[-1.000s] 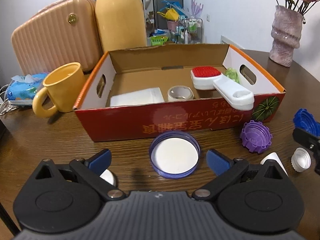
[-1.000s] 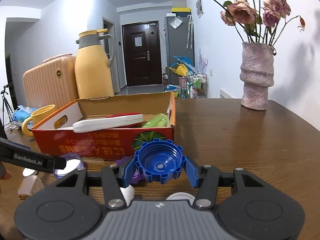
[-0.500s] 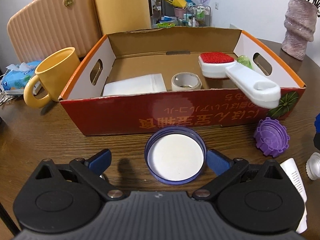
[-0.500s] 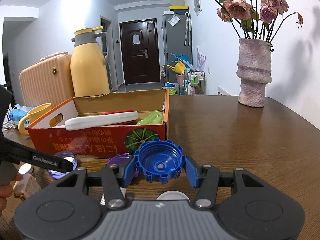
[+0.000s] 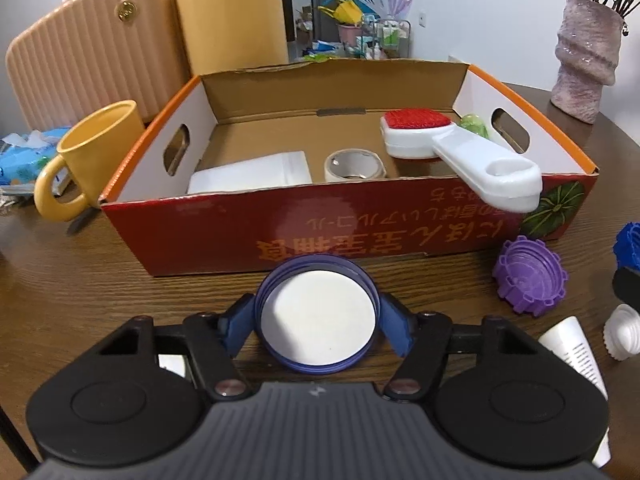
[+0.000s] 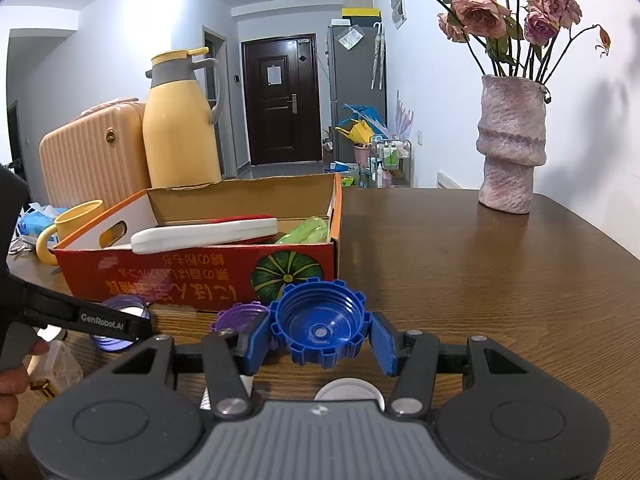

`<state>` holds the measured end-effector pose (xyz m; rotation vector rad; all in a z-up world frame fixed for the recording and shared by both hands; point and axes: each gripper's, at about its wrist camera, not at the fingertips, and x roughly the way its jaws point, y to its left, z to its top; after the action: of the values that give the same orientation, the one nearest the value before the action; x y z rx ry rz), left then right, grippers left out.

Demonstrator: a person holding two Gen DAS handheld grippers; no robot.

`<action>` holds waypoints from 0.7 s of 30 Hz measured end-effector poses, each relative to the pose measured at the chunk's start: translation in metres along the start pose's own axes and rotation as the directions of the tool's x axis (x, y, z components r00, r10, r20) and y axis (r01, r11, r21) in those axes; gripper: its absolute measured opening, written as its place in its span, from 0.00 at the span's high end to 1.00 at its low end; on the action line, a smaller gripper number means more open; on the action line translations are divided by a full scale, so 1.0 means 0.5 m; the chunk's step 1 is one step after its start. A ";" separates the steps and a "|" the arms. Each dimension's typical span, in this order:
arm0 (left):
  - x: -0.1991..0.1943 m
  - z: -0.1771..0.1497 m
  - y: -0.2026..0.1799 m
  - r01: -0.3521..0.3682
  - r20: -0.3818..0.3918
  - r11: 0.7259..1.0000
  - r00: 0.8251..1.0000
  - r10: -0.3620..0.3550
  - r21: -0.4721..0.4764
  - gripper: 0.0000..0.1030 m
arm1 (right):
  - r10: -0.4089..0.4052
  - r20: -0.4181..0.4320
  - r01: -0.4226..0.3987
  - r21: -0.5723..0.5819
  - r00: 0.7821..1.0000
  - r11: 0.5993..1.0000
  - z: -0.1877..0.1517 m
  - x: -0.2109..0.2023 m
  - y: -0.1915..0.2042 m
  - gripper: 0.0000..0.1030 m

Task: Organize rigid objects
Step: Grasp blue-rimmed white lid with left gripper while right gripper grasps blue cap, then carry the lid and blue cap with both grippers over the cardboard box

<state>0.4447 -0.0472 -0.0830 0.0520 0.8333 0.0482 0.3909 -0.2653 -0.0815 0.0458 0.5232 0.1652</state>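
Observation:
My left gripper (image 5: 316, 322) is shut on a dark blue jar lid with a white liner (image 5: 316, 316), low over the table just in front of the red cardboard box (image 5: 320, 224). My right gripper (image 6: 318, 336) is shut on a blue ribbed cap (image 6: 319, 326), held to the right of the box's front corner (image 6: 296, 268). A purple ribbed cap (image 5: 530, 278) lies on the table by that corner; it also shows in the right wrist view (image 6: 236, 316). The box holds a white brush with red bristles (image 5: 452, 152), a tape roll (image 5: 354, 166), a white packet (image 5: 250, 172) and a green item (image 5: 474, 126).
A yellow mug (image 5: 90, 160), a yellow thermos (image 5: 232, 16) and a peach suitcase (image 5: 88, 48) stand left and behind the box. A pink vase of dried roses (image 6: 512, 144) stands at the back right. A white cap (image 5: 624, 332) and a white object (image 5: 572, 348) lie right of my left gripper.
My left gripper has moved forward around the jar lid and shut on it. The right gripper keeps its hold on the blue cap and has drifted slightly.

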 end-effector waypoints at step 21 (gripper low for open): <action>-0.121 -0.028 0.029 0.011 0.175 0.999 0.985 -0.004 -0.039 0.35 | 0.006 0.043 -0.006 -0.007 0.999 1.000 -0.006 -0.022 0.024 0.49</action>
<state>0.3933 -0.0363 -0.0466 0.0151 0.6570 0.0520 0.3785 -0.2553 -0.0778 0.0444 0.4796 0.1712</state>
